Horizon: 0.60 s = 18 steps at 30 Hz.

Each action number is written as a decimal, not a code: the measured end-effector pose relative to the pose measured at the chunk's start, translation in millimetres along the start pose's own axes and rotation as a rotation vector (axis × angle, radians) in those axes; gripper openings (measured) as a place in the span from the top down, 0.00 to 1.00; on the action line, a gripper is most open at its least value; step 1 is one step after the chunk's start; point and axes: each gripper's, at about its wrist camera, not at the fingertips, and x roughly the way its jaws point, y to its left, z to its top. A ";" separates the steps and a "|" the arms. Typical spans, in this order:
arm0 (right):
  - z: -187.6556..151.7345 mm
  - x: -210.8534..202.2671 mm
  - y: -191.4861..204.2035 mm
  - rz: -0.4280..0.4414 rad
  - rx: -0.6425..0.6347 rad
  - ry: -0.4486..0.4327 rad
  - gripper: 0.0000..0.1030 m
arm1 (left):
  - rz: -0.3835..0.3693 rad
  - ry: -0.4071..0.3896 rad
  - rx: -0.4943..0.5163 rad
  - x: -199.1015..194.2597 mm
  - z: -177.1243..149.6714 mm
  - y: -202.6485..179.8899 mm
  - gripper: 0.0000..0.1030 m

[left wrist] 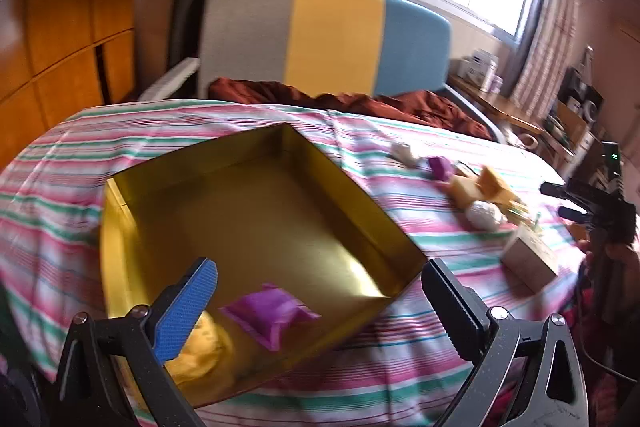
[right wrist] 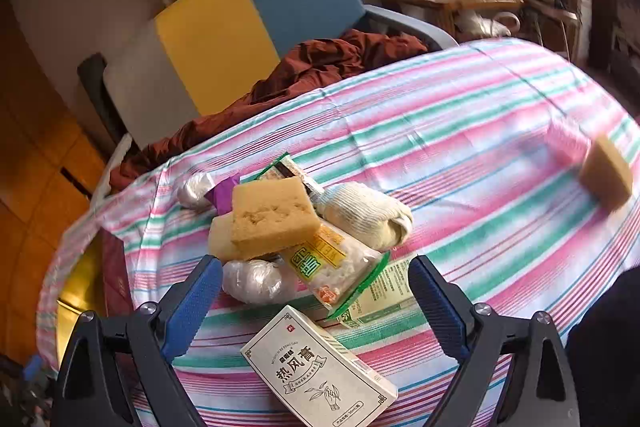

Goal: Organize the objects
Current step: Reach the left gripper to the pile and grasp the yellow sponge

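Both grippers, left gripper [left wrist: 320,303] and right gripper [right wrist: 316,291], are standing wide open, holding nothing; inside the shiny gold box [left wrist: 120,227] a purple packet [left wrist: 272,311] is lying beside a yellow bundle [left wrist: 204,351].

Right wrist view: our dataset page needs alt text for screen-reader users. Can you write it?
The open right gripper hovers, holding nothing, over a pile of small items on a pink, green and white striped cloth: a tan rectangular sponge on top, a clear noodle packet, a rolled cream sock, and a white printed carton nearest the camera.
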 end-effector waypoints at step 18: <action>5.8 -9.2 -37.2 0.130 0.229 -0.046 0.07 | -0.152 0.080 0.330 73.0 42.6 -144.9 0.00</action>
